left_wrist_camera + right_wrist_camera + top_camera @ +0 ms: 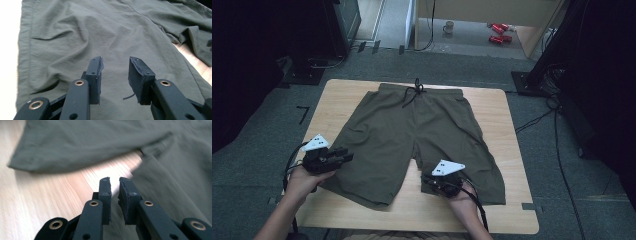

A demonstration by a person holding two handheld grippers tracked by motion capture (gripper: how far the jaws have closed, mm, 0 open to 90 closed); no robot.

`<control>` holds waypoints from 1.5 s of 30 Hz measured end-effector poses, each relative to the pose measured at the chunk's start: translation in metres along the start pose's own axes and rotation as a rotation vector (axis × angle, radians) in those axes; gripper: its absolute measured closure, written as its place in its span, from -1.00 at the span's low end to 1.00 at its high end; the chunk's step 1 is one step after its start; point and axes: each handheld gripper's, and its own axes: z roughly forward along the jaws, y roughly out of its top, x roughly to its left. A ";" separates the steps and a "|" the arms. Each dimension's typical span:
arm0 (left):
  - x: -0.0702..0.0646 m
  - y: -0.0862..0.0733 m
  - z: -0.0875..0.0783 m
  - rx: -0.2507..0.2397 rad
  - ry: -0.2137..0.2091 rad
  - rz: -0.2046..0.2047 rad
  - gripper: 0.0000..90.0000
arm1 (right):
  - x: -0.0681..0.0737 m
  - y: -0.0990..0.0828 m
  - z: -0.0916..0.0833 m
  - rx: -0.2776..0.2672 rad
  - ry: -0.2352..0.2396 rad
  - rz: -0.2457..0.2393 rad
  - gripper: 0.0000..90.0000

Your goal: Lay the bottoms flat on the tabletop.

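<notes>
Shorts (pixel 412 135) of olive-green cloth lie spread flat on the wooden table (pixel 512 125), covering most of its middle. Their long axis runs from the far edge of the table toward the person: the waistband with its dark drawstring (pixel 414 92) points away, toward the far edge, and the two leg openings point back at the person, the hems lying near the near edge. The two legs splay slightly apart, with a wedge of bare wood showing between them below the crotch. The left gripper (pixel 343 156) is held at the outer side of the leg on the left, its tips over the cloth's edge; in the left gripper view its jaws stand apart above wrinkled fabric with nothing between the pads. The right gripper (pixel 428 182) sits at the inner hem of the leg on the right, close to the gap between the legs; in the right gripper view its jaws are nearly together, a thin slit left between the pads, and no cloth is pinched there, though the picture is blurred.
</notes>
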 end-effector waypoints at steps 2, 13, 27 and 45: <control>-0.004 -0.001 0.002 0.004 -0.006 0.018 0.39 | -0.004 -0.006 -0.002 0.007 -0.013 0.001 0.79; -0.013 -0.010 0.011 0.029 -0.039 0.047 0.37 | -0.001 -0.021 0.001 0.065 -0.031 0.004 0.84; -0.050 -0.023 0.022 0.096 -0.163 0.134 0.38 | 0.042 -0.033 -0.004 0.046 0.080 -0.013 0.86; -0.086 -0.048 0.038 0.204 -0.269 0.210 0.58 | 0.062 -0.026 0.014 0.003 0.137 -0.001 0.86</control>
